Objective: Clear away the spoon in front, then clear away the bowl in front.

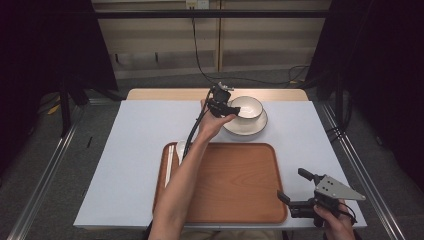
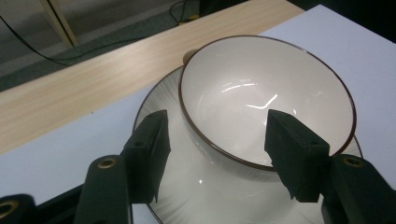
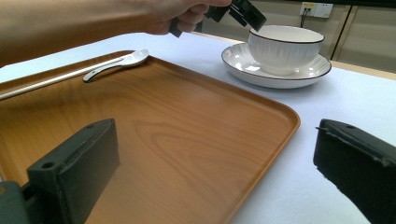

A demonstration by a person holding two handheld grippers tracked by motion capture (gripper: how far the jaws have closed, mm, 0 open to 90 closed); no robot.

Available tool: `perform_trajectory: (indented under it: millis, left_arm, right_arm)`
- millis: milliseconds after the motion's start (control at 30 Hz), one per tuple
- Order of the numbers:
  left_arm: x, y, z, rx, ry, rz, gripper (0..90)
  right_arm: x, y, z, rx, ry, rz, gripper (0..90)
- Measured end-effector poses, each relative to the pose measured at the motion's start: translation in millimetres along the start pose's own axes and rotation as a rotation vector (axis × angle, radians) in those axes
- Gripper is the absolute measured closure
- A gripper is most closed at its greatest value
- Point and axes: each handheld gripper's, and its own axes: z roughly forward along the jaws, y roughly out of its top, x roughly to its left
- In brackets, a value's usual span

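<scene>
While spoon [image 3: 122, 59] lies on tray [image 1: 240, 185], bowl [image 1: 247, 106] sits unobstructed.

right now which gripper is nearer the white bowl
Left. The left gripper is at the bowl, its open jaws straddling the near rim. The right gripper waits far off beside the tray.
</scene>
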Motion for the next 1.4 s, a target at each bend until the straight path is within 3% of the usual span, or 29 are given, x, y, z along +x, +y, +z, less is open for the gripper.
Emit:
perform_trajectory:
  millis: [33, 233, 433, 500, 567, 733, 800, 867, 933, 1033, 1067, 1133, 1167, 1233, 1333, 1400]
  left_arm:
    - [0.1, 0.3, 1.2, 0.016, 0.015, 0.003, 40.4]
    - [2.2, 2.0, 14.3, 0.049, 0.013, -0.011, 39.9]
    - [2.1, 2.5, 19.4, 0.065, -0.034, -0.050, 42.0]
    - [2.4, 4.2, 18.7, 0.094, -0.038, -0.031, 43.2]
    - [2.4, 3.8, 19.2, 0.089, -0.050, -0.058, 44.6]
    - [5.7, 3.7, 16.9, 0.114, -0.062, -0.062, 50.0]
    - [7.4, 2.6, 17.3, 0.113, -0.073, -0.098, 52.3]
    - [8.4, 2.3, 19.2, 0.112, -0.082, -0.107, 55.0]
    - [8.6, 2.8, 19.9, 0.132, -0.077, -0.093, 55.7]
    - [10.7, 2.1, 21.6, 0.153, -0.093, -0.122, 58.8]
    - [11.8, 2.4, 22.7, 0.188, -0.110, -0.117, 59.0]
    - [9.0, 0.7, 24.6, 0.178, -0.061, -0.098, 65.6]
    - [9.3, -0.4, 26.1, 0.199, -0.072, -0.091, 67.3]
    - [9.5, -1.9, 26.0, 0.186, -0.072, -0.099, 67.1]
    - [11.7, -2.4, 25.1, 0.166, -0.067, -0.132, 74.0]
    - [13.5, -2.1, 25.4, 0.185, -0.073, -0.131, 76.3]
  right_arm:
    - [0.3, 0.0, -0.2, -0.004, -0.004, -0.001, 0.0]
    - [0.5, 0.6, -1.0, -0.009, -0.003, 0.001, 0.0]
    - [-0.5, 1.0, 0.5, -0.009, 0.006, 0.006, 0.0]
    - [-0.2, 1.1, 1.0, -0.009, 0.008, 0.003, 0.0]
    - [-0.3, 0.9, 0.2, -0.006, 0.010, -0.003, 0.0]
    - [-0.4, 0.9, 0.4, -0.006, 0.006, 0.003, 0.0]
    - [0.0, 1.1, 0.6, -0.004, 0.009, 0.001, 0.0]
    - [-0.3, 1.1, 0.9, -0.006, 0.011, 0.000, 0.0]
    - [-0.7, 0.6, 0.9, -0.007, 0.008, 0.004, 0.0]
    - [-0.6, 0.7, 0.2, -0.008, 0.012, 0.007, 0.0]
    - [-0.3, 1.0, -0.6, -0.009, 0.009, 0.002, 0.0]
    - [0.3, 1.0, -0.6, -0.005, 0.018, 0.003, 0.0]
    - [0.5, 0.7, -0.1, -0.005, 0.017, 0.004, 0.0]
    - [0.0, 0.2, 0.5, -0.005, 0.015, 0.002, 0.0]
    - [0.8, 0.3, -1.0, -0.004, 0.006, 0.008, 0.0]
    - [0.5, -0.1, -1.8, -0.002, 0.011, 0.006, 0.0]
